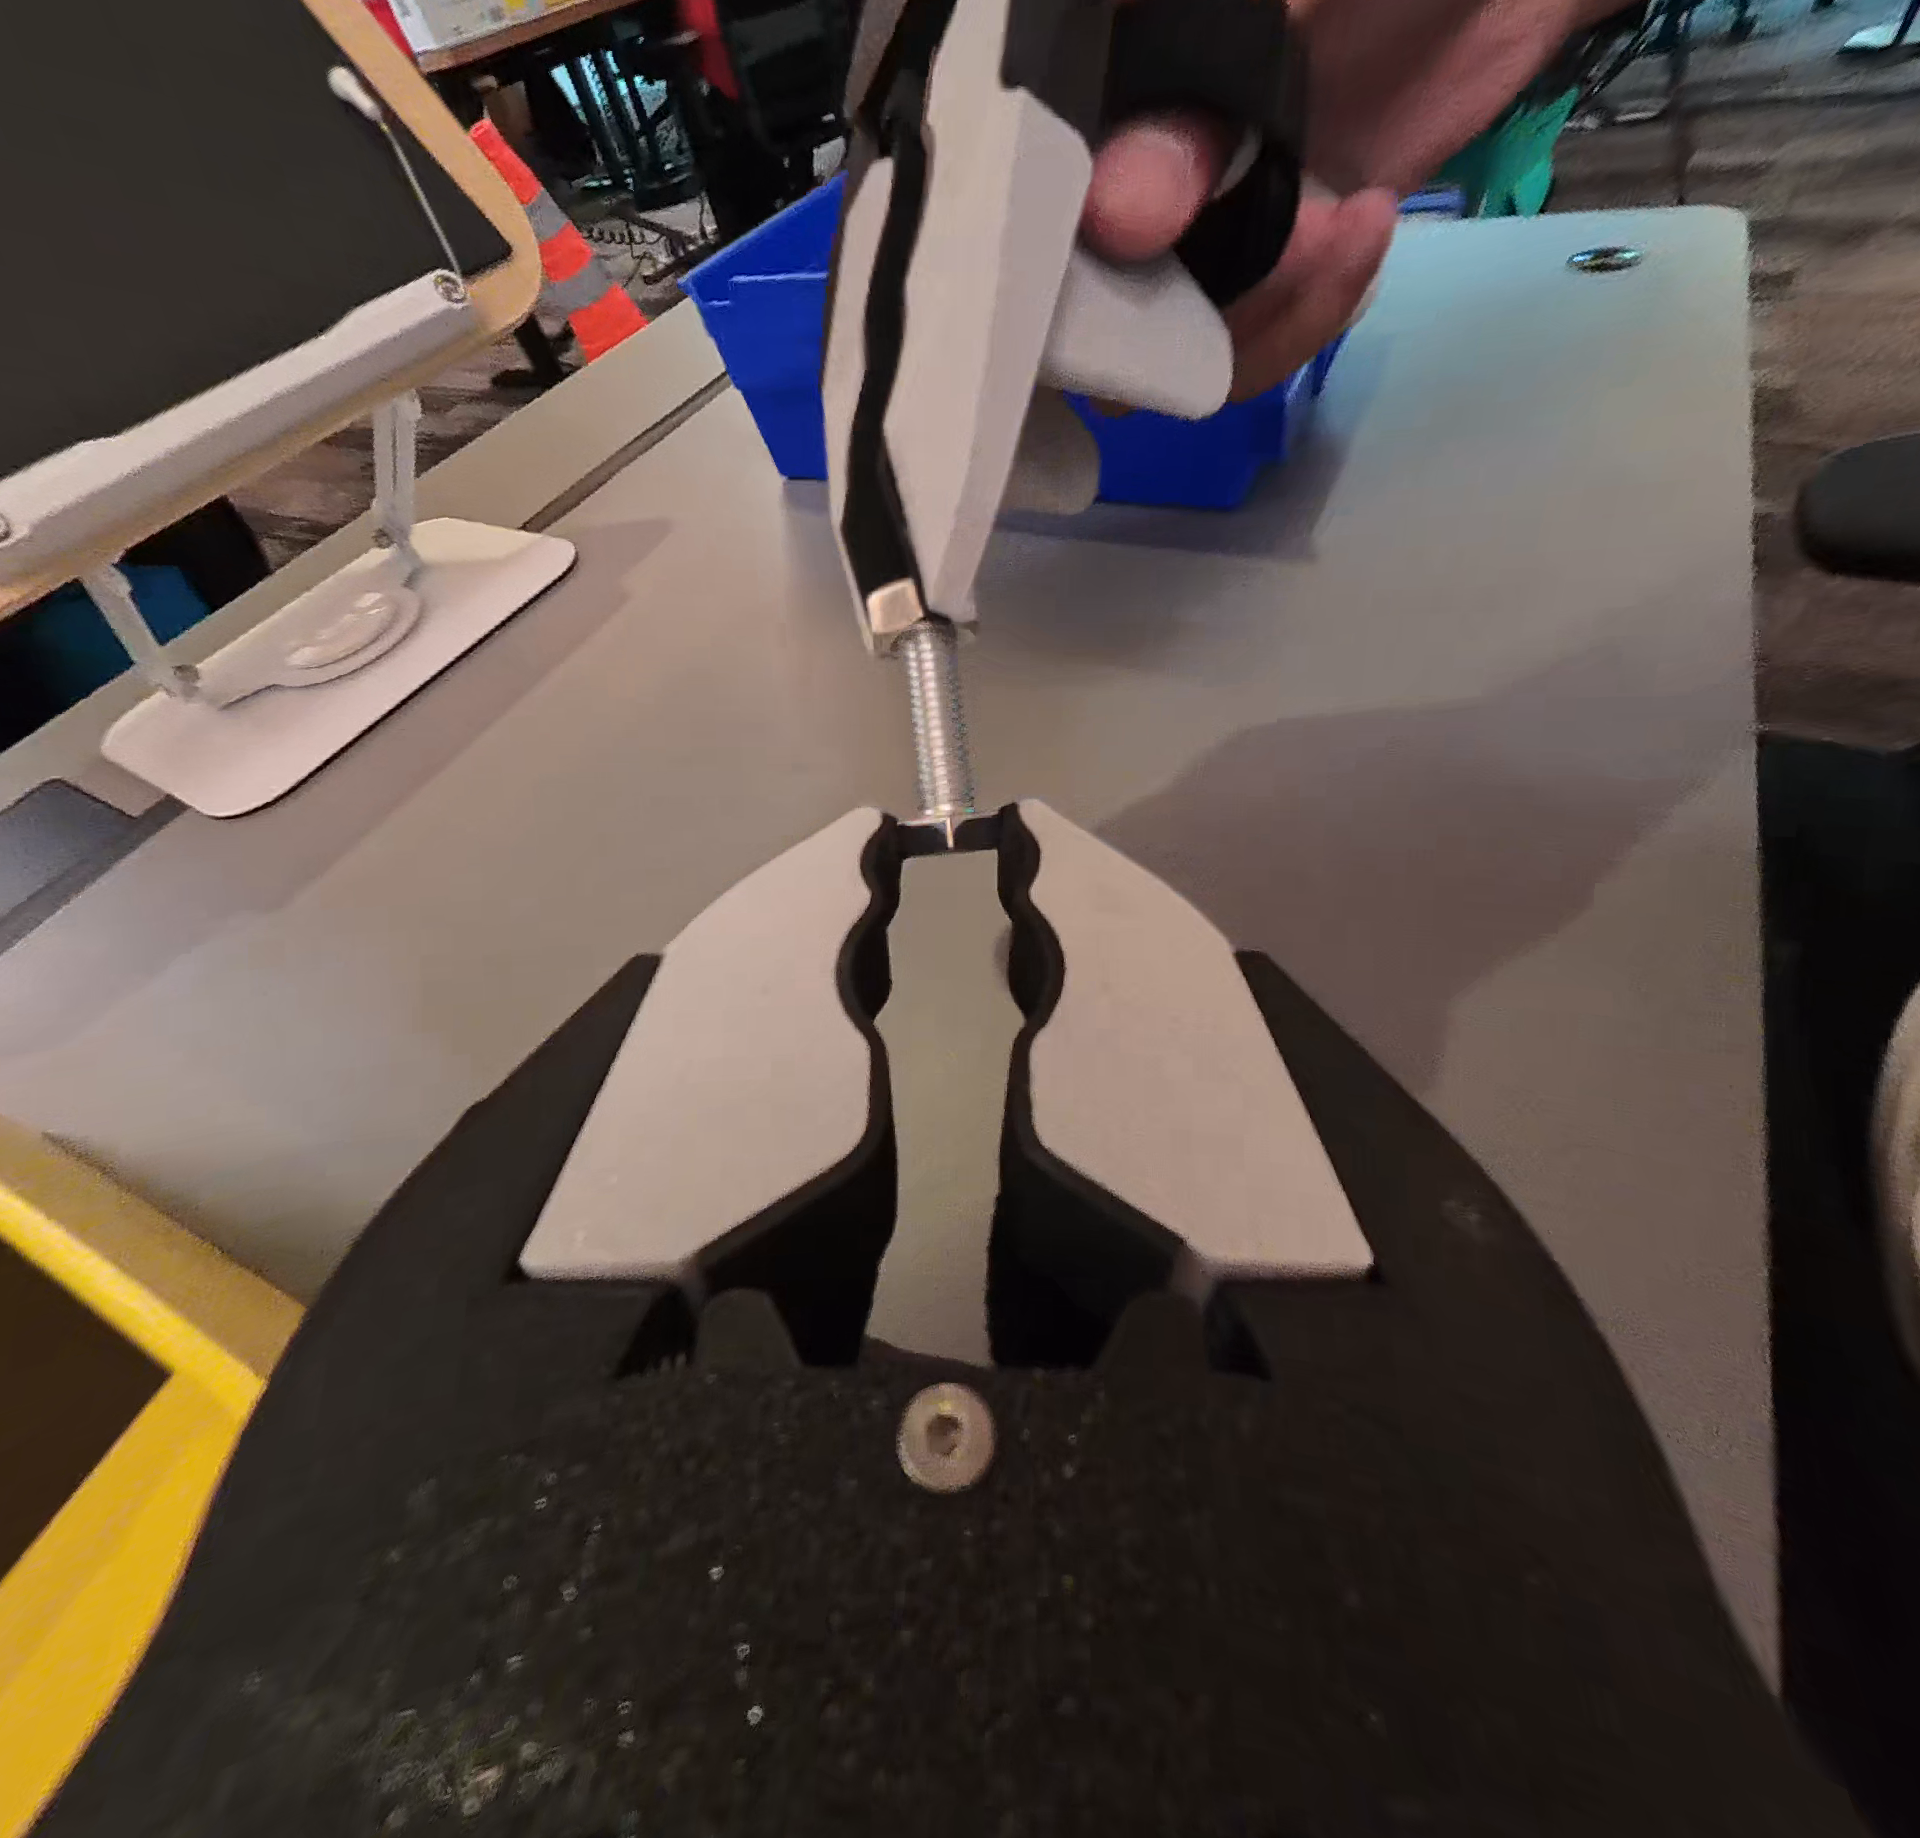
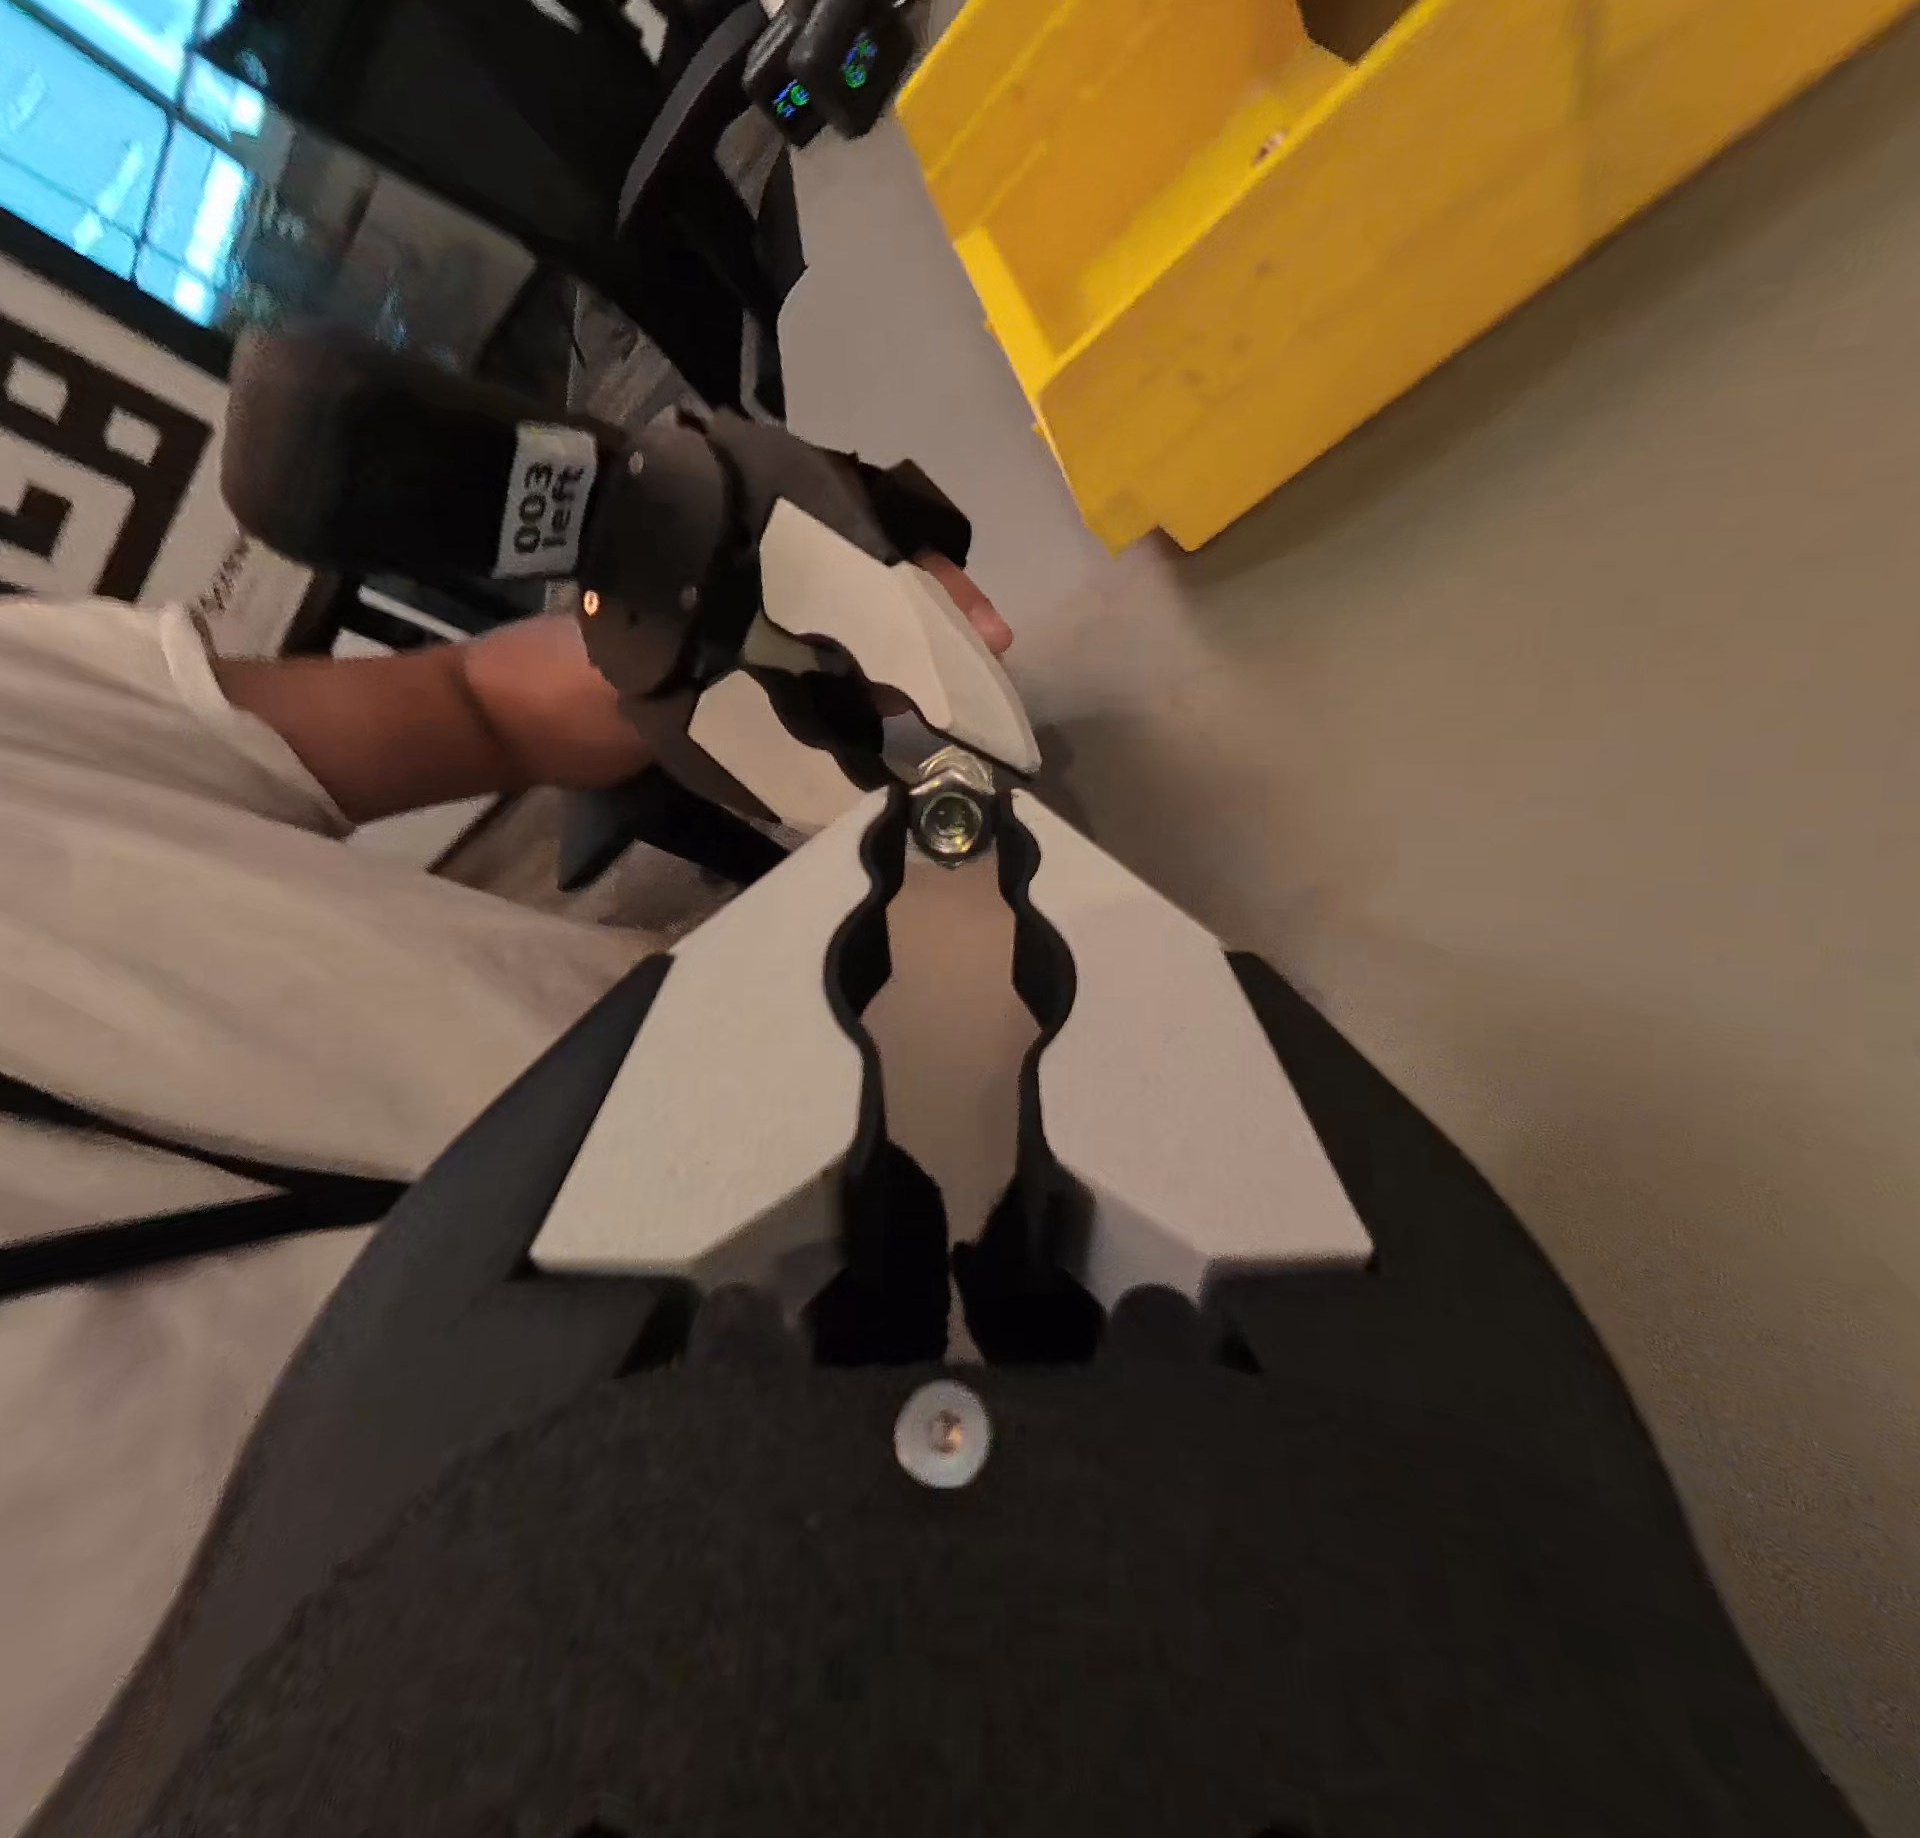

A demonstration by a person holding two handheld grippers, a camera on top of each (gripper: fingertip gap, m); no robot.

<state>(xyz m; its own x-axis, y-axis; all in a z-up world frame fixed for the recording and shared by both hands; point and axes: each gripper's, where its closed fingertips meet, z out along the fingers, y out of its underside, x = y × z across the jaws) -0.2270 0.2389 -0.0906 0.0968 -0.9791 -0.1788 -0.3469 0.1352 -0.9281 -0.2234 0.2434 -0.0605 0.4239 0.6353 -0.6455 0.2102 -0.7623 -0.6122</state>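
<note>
Left gripper (image 1: 948, 832) pinches the bolt (image 1: 938, 728) head at its fingertips; right gripper (image 2: 951, 827) clamps the nut (image 2: 948, 820) at the tips. Shallow tip grips: any misalignment could cross-thread or pop the nut loose.

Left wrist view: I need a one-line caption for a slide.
Left gripper clamps the silver threaded bolt's head; right gripper grips the silver hex nut above the grey table.

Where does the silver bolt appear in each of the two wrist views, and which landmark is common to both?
Left wrist view: the bolt is above centre, its head clamped in the left hand-held gripper, a nut at its far end in the right hand-held gripper.
Right wrist view: seen end-on above centre, inside the nut.
Shared landmark: the yellow bin.
</note>
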